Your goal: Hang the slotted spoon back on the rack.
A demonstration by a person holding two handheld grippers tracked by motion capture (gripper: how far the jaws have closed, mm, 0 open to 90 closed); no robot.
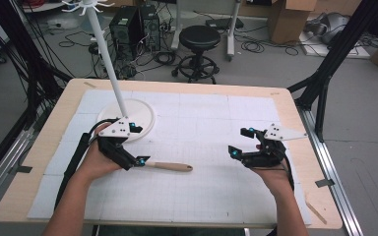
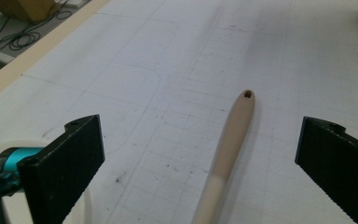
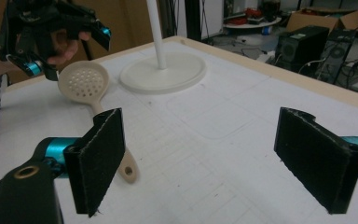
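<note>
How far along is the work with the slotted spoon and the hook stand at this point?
Done: nothing visibly; the slotted spoon lies flat on the mat, handle end hole free. In hand: the left gripper hangs open over the spoon's bowl end, jaws wide of the handle. The right gripper waits open, apart. Left, probably: gripping, lifting and hanging it on the stand.
</note>
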